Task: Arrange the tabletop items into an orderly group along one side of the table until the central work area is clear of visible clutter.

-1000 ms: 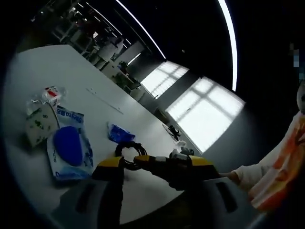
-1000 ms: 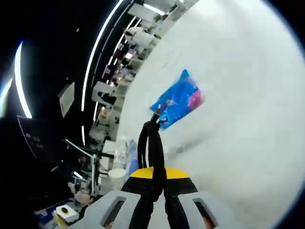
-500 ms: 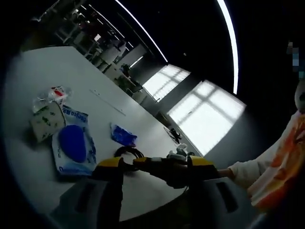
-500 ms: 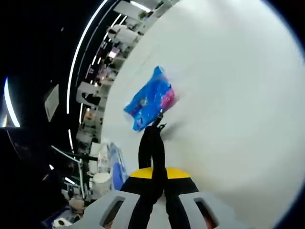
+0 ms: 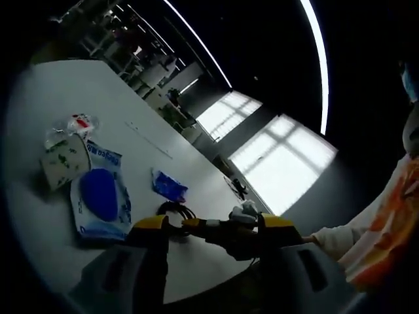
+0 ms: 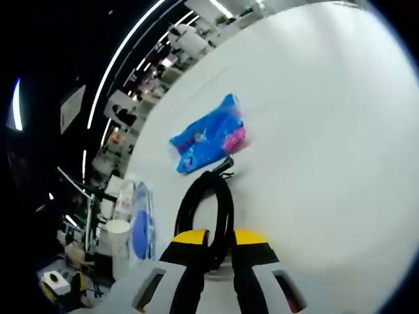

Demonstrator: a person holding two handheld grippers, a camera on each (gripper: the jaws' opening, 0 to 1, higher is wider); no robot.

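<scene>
In the right gripper view a black cable coil (image 6: 211, 196) lies on the white table (image 6: 327, 144), its near end pinched between my right gripper's (image 6: 220, 238) yellow-tipped jaws, which stand only slightly apart. Just beyond the coil lies a blue and pink packet (image 6: 208, 142). In the left gripper view the same coil (image 5: 175, 210) rests near the table's edge with the right gripper (image 5: 229, 230) reaching in on it. My left gripper (image 5: 213, 224) is open, its jaws wide apart and nothing held. A blue-lidded wipes pack (image 5: 99, 196), a green-patterned sachet (image 5: 65, 160) and a clear red-labelled packet (image 5: 72, 124) lie grouped at left.
A small blue packet (image 5: 169, 186) lies between the wipes pack and the coil. A person's white sleeve (image 5: 340, 237) shows at right. In the right gripper view the wipes pack (image 6: 139, 226) and a white cup (image 6: 118, 234) sit at the left; desks and chairs stand beyond the table.
The right gripper has lowered the cable to the table by the blue packet. The coil has spread into a wider loop, and the right jaws have parted a little. The left gripper barely moved.
</scene>
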